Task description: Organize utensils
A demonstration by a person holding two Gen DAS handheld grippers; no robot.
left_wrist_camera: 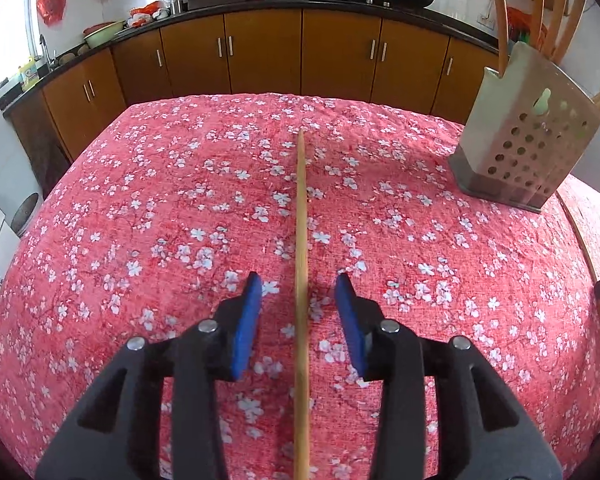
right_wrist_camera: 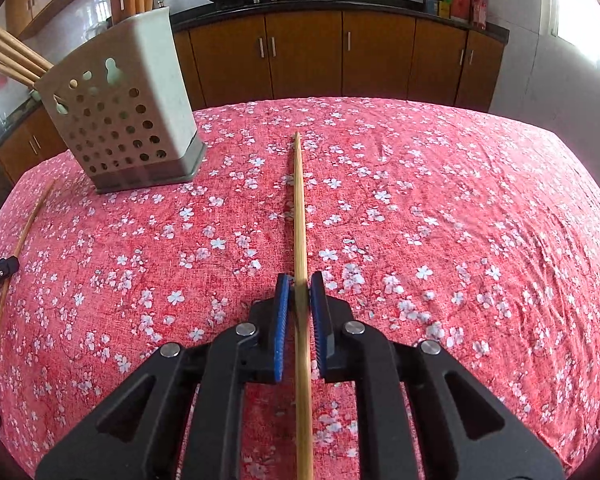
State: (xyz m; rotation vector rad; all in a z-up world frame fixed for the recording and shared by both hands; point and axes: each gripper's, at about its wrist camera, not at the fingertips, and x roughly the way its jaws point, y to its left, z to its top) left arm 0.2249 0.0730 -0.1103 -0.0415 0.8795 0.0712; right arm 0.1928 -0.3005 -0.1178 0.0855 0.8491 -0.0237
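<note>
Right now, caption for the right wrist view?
Right hand-held gripper shut on a chopstick lying on the floral tablecloth, perforated utensil holder at upper left.

Two tongs, angled downward.
Left tongs (left_wrist_camera: 300,280) parted, blue pads clear of chopstick (left_wrist_camera: 301,240) between them; right tongs (right_wrist_camera: 300,280) clamped on second chopstick (right_wrist_camera: 299,208).

Left wrist view close above the tablecloth (left_wrist_camera: 140,208), angled down and toward the cabinets (left_wrist_camera: 260,52), holder (left_wrist_camera: 528,148) at right, right wrist view likewise, holder (right_wrist_camera: 128,120) at left, both share cloth, holder, stove counter
</note>
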